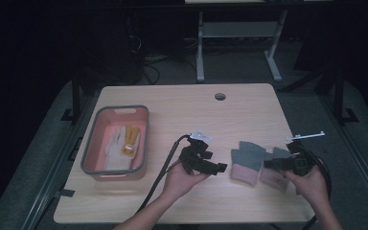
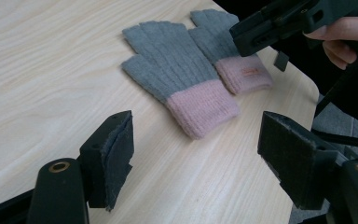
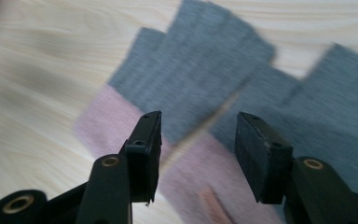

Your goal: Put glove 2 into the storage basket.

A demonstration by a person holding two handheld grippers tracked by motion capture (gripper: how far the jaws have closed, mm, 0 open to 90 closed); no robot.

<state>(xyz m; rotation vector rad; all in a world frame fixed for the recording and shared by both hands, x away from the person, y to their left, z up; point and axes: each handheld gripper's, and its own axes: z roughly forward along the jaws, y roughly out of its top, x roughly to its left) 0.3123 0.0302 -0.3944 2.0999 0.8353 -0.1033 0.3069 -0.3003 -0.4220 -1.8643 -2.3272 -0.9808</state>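
Lying flat on the bench [image 1: 182, 103], two grey gloves [image 1: 247, 156] with pink cuffs sit between the left tool [image 1: 215, 167] and right tool [image 1: 270, 164] in the high view; a pink bin [image 1: 88, 152] at nine o'clock holds another glove. The left gripper view shows its tool [image 2: 196, 154] spread, gloves at twelve o'clock, untouched. The right gripper view shows its tool [image 3: 198, 156] spread just above the pink cuffs, blurred, nothing pinched.

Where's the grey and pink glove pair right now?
In the high view the grey and pink gloves lie flat, side by side, right of centre on the table, between the left gripper and right gripper.
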